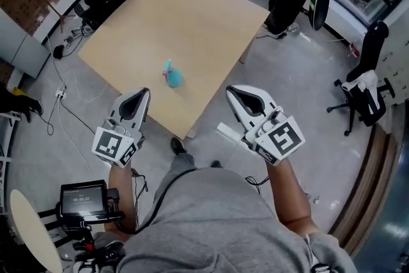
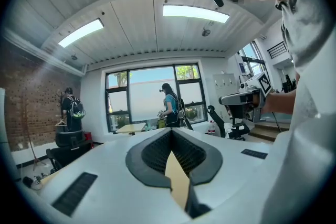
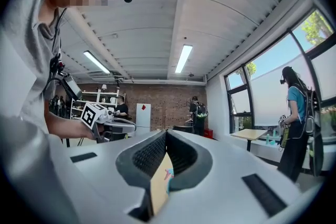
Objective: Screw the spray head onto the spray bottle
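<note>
**Entry: spray bottle point(image 1: 171, 75).** Small and teal. It stands on the table point(image 1: 192, 16), ahead of both pairs of jaws and between them, nearer the left pair and touching neither. It is too small to tell whether the spray head is on it or lies beside it.

**Left gripper point(image 1: 142, 95).** Jaws pressed together, nothing held. Only a sliver of table shows under the tips.

**Right gripper point(image 1: 231, 91).** Jaws pressed together, nothing held. The bottle shows through the slot beneath the tips, well beyond them.

**Stage, as judged.** Approach; nothing has been picked up yet.

**Handling notes.**
- Part both pairs of jaws before they reach the bottle. Closed tips would likely knock so light a thing over.
- One pair should take the bottle body low and keep it upright.
- The other should take the spray head by its collar, seat it squarely on the neck, then turn it.
- A tilted start risks crossing the thread.
</note>
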